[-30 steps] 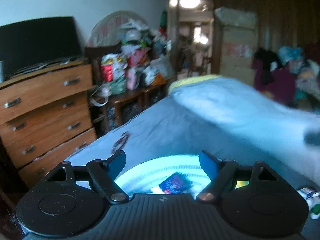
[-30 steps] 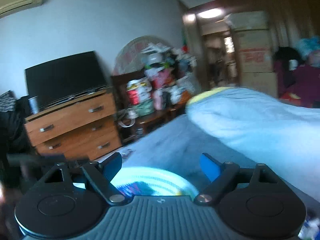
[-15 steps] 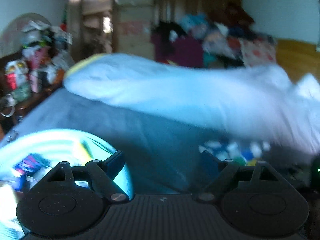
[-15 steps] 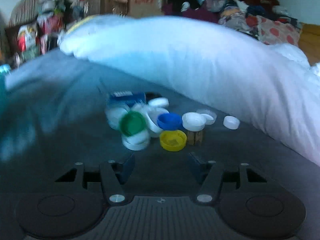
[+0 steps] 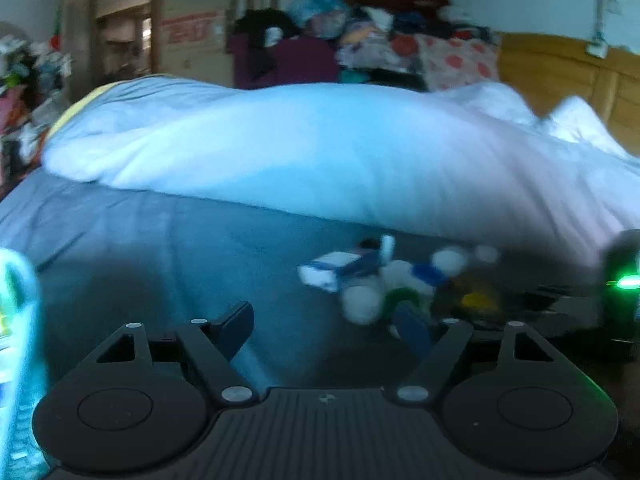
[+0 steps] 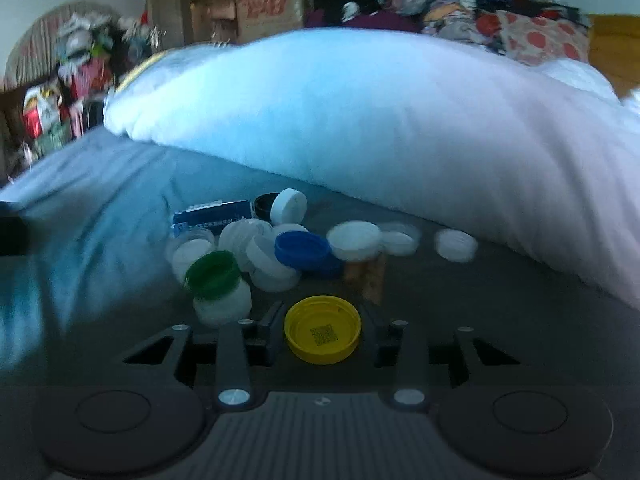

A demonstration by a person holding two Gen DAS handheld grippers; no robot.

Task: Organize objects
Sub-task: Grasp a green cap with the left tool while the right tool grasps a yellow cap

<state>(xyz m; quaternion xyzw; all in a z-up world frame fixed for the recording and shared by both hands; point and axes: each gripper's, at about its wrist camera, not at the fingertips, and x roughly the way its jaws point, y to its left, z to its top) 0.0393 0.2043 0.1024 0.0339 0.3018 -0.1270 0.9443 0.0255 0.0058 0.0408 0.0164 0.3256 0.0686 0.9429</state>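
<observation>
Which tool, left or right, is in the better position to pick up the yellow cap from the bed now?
Right. The right tool is open with the yellow cap between its fingers, so it probably only needs to close. The left tool is open too, but the cap pile lies further ahead of it.

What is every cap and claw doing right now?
Yellow cap: inside facing up, between the right claw's fingers.
Green cap: tilted on a white cap.
Blue cap: lying in the pile.
Right claw: open around the yellow cap.
Left claw: open, empty.
</observation>
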